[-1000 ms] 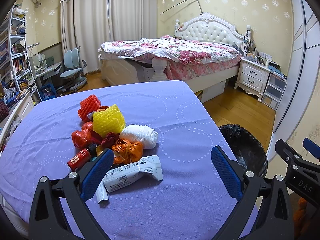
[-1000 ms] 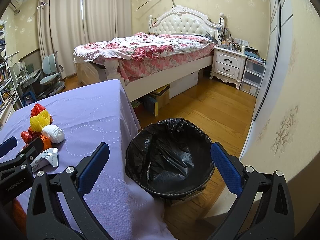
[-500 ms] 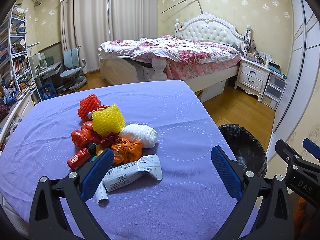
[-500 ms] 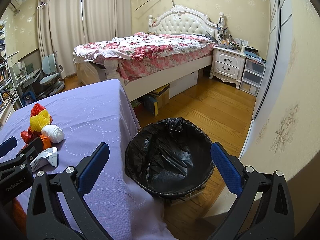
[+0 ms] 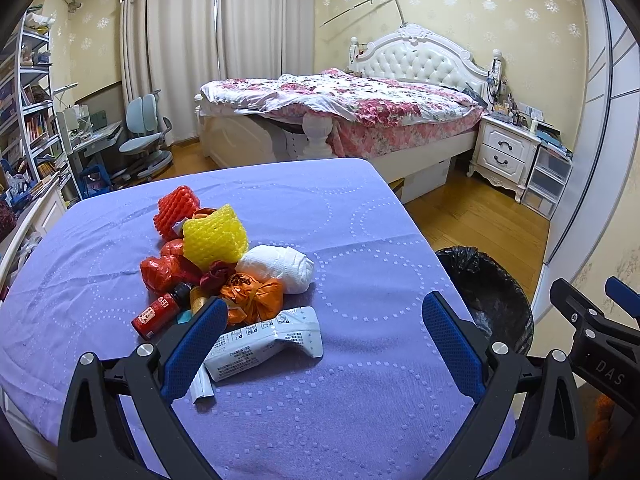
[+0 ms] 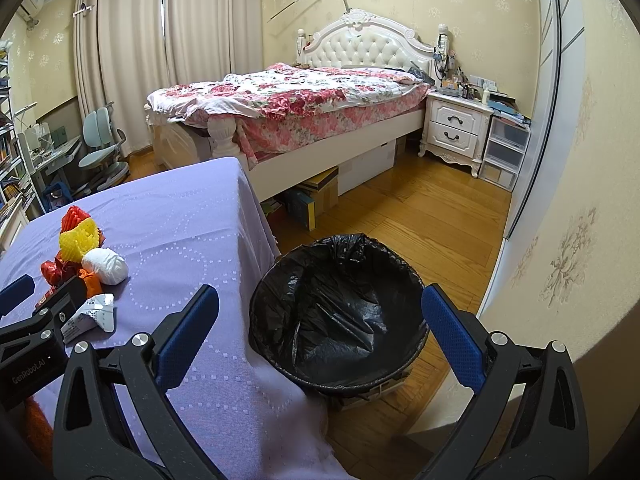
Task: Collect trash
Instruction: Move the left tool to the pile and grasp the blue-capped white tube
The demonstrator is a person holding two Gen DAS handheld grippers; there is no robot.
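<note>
Left wrist view shows the left gripper (image 5: 320, 344) spread wide and empty above the purple-clothed desk (image 5: 360, 420), its left finger hiding part of the crumpled trash pile (image 5: 224, 272). Right gripper (image 6: 320, 338), likewise released and empty, hovers over the black-lined round trash bin (image 6: 340, 320) standing just beside the desk, its base hidden.

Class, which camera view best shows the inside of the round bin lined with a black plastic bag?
The right wrist view: the round black-lined bin shows its whole opening and inside. The left wrist view catches only its table-side part.
</note>
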